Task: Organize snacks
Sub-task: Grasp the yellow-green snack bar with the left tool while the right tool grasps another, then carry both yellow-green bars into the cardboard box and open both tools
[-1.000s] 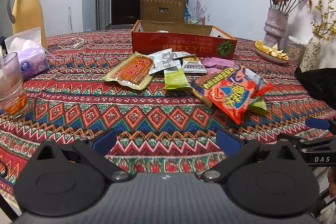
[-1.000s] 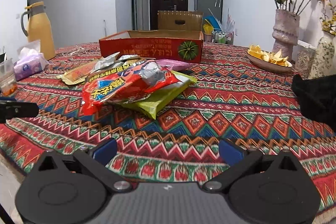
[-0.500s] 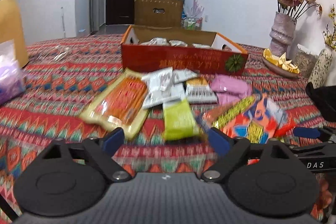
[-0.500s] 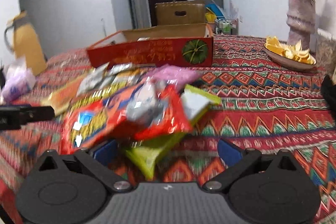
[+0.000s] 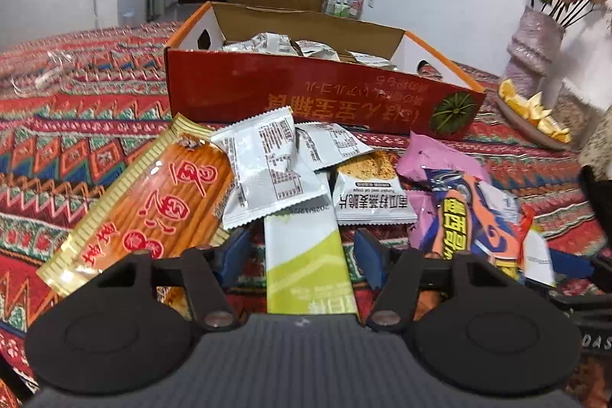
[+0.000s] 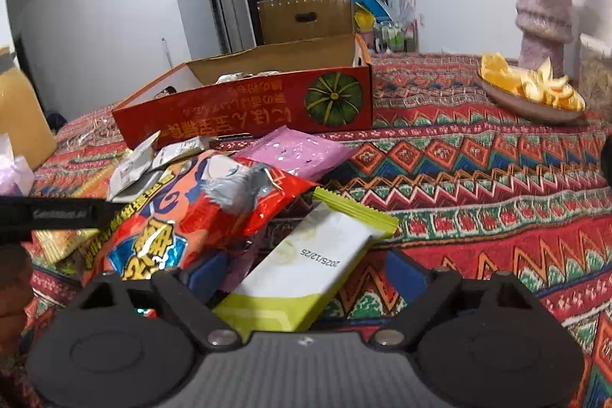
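Both tongs have advanced from the bench edge into the snack pile. Left tongs (image 5: 302, 247) are closing around a green-and-white packet (image 5: 306, 262), pads not yet pressing; right tongs (image 6: 306, 272) (narrowing too) straddle another green-and-white packet (image 6: 306, 270). Red box (image 5: 306, 98) stands behind; its contents are half hidden.

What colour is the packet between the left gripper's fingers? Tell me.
White and lime green packet, best seen in the left wrist view.
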`<action>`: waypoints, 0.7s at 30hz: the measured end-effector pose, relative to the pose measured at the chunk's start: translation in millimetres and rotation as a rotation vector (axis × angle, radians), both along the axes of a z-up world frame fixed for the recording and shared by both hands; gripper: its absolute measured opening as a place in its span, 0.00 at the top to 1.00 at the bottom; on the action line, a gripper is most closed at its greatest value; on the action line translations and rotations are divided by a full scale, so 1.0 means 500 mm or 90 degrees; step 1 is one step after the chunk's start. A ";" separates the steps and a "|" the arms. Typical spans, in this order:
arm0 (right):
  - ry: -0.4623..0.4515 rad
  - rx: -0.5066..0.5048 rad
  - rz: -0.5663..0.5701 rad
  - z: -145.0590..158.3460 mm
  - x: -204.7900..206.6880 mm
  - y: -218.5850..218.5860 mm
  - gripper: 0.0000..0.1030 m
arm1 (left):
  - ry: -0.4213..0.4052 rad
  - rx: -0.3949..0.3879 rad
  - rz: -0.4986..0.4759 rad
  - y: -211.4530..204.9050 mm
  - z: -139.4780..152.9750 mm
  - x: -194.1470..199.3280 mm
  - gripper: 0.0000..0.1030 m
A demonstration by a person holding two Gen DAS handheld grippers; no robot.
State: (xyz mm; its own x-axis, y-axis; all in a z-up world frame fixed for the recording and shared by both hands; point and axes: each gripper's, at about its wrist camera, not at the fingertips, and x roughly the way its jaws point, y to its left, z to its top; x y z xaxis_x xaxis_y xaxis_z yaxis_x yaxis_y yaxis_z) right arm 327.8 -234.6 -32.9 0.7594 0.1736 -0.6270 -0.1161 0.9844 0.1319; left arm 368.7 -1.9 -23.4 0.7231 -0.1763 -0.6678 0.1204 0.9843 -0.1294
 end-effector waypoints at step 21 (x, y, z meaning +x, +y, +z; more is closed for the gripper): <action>-0.002 -0.076 0.034 0.017 -0.172 -0.071 0.66 | 0.001 0.040 -0.005 0.003 0.026 -0.259 0.65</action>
